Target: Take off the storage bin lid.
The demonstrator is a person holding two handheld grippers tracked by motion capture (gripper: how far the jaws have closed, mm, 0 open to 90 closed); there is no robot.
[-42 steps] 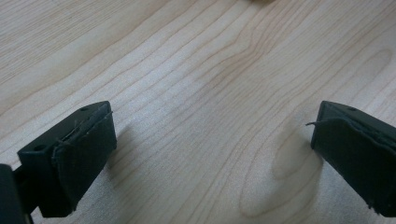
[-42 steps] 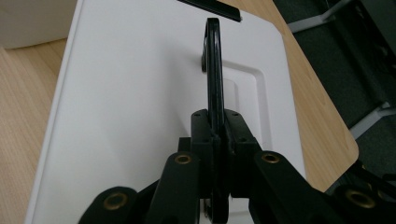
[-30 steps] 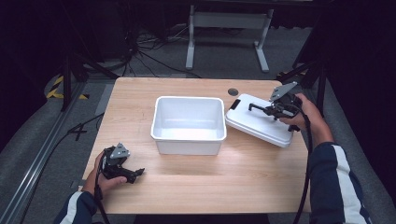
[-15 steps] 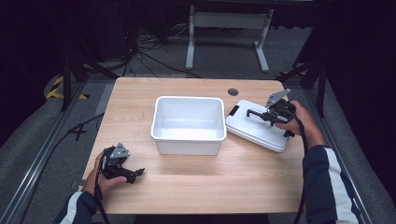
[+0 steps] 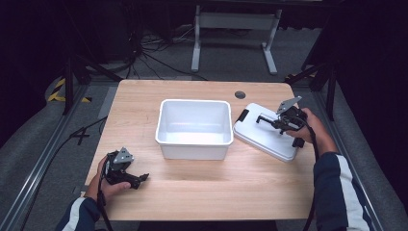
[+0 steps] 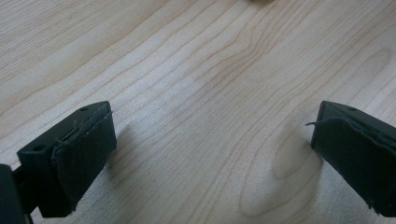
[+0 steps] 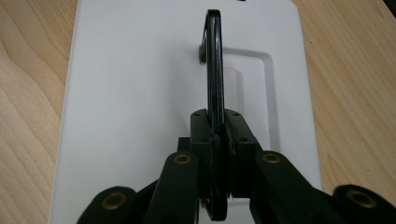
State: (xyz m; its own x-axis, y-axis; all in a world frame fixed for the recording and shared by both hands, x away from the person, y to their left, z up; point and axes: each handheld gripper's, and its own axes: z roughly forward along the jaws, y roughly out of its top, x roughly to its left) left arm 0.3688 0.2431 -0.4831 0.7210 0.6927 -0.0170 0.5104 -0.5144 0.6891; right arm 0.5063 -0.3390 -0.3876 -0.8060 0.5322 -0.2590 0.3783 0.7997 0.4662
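Lid handle [image 7: 214, 65] pinched upright in right claw [image 7: 215, 122]; left claw [image 6: 212, 144] spread over table [image 6: 196, 70].

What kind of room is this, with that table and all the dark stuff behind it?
Probably a lab or recording studio rather than a home. A bare wooden table sits on grey carpet among black drapes, loose cables trail over the floor, and a person works a hand-held tool clamped on a white lid's handle.

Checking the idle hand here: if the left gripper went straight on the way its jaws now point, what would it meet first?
Probably the tabletop. The left gripper is open and tilted down at bare wood, with nothing between its jaws. The white bin lies farther off, away from that line.
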